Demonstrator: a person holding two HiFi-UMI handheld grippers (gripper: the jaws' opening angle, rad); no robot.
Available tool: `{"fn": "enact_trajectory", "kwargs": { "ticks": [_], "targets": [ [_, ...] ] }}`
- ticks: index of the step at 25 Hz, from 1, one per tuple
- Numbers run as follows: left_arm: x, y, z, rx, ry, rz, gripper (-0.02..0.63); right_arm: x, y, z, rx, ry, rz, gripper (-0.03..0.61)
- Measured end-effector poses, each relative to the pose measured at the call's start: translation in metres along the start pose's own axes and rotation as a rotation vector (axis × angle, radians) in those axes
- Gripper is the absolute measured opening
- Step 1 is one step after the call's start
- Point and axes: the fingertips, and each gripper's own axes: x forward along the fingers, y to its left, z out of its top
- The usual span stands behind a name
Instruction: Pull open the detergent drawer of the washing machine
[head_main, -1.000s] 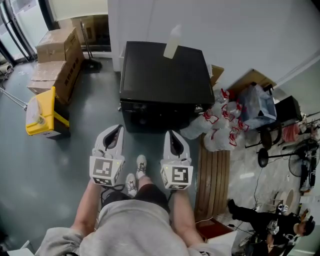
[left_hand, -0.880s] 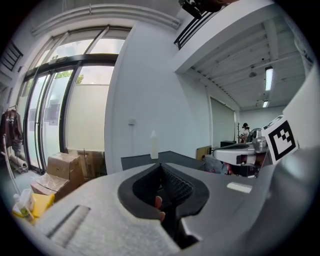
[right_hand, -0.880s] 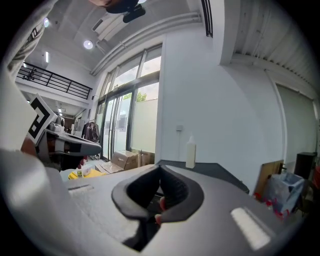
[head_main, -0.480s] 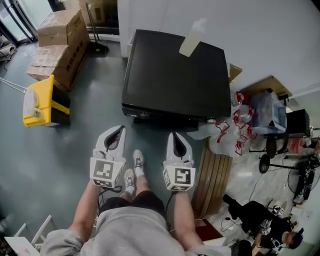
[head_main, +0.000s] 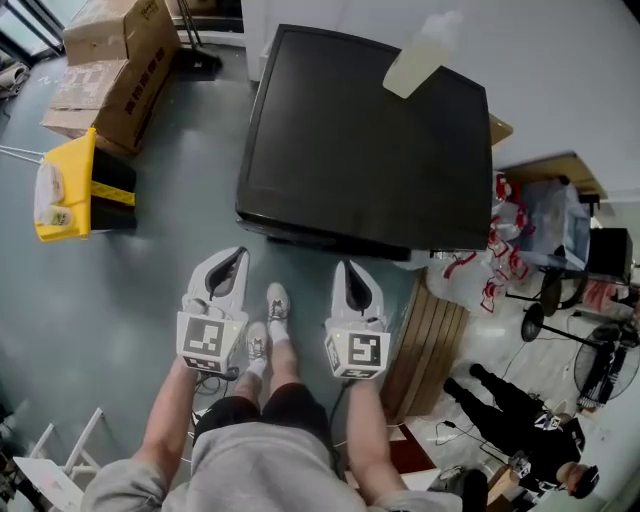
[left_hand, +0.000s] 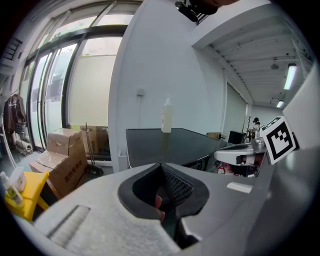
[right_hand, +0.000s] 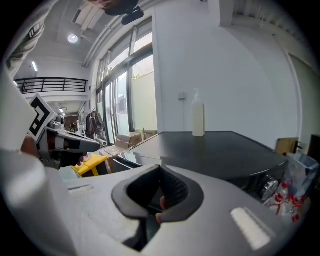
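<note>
My white left gripper (head_main: 235, 257) and right gripper (head_main: 344, 267) side by side at 6 o'clock, jaws pressed together, empty, black-topped washing machine (head_main: 365, 140) ahead at 12 o'clock, detergent drawer hidden from me, pale plastic bottle (head_main: 420, 62) on its far edge at 1 o'clock

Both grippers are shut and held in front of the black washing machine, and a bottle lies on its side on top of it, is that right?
Not quite. The bottle stands upright on the washing machine, not on its side; the right gripper view shows it. The left gripper and right gripper are indeed shut, in front of the machine.
</note>
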Motion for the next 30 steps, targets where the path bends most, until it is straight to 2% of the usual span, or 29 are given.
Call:
{"fn": "enact_trajectory", "kwargs": {
  "ticks": [4,10,12,15,18,23,30],
  "targets": [
    [0.013,0.001,-0.014,0.002,0.01,-0.011,0.011,0.011,-0.002,-0.018,0.009,0.037,0.031,0.005],
    [0.026,0.008,-0.033,-0.039,0.048,-0.065,0.021,0.024,-0.001,-0.041,0.044,0.066,0.084,0.086],
    [0.03,0.008,-0.037,-0.041,0.051,-0.102,0.133,0.028,0.003,-0.047,0.053,0.072,0.128,0.16],
    [0.037,0.011,-0.042,-0.003,0.049,-0.127,0.205,0.034,0.007,-0.052,0.05,0.08,0.173,0.223],
    [0.044,0.012,-0.045,0.003,0.067,-0.155,0.268,0.04,0.009,-0.054,0.036,0.084,0.198,0.244],
    [0.058,0.012,-0.054,0.046,0.065,-0.167,0.278,0.047,0.005,-0.06,0.024,0.098,0.197,0.25],
    [0.068,0.015,-0.058,0.055,0.073,-0.155,0.278,0.054,0.008,-0.061,0.013,0.09,0.209,0.25]
  ]
}}
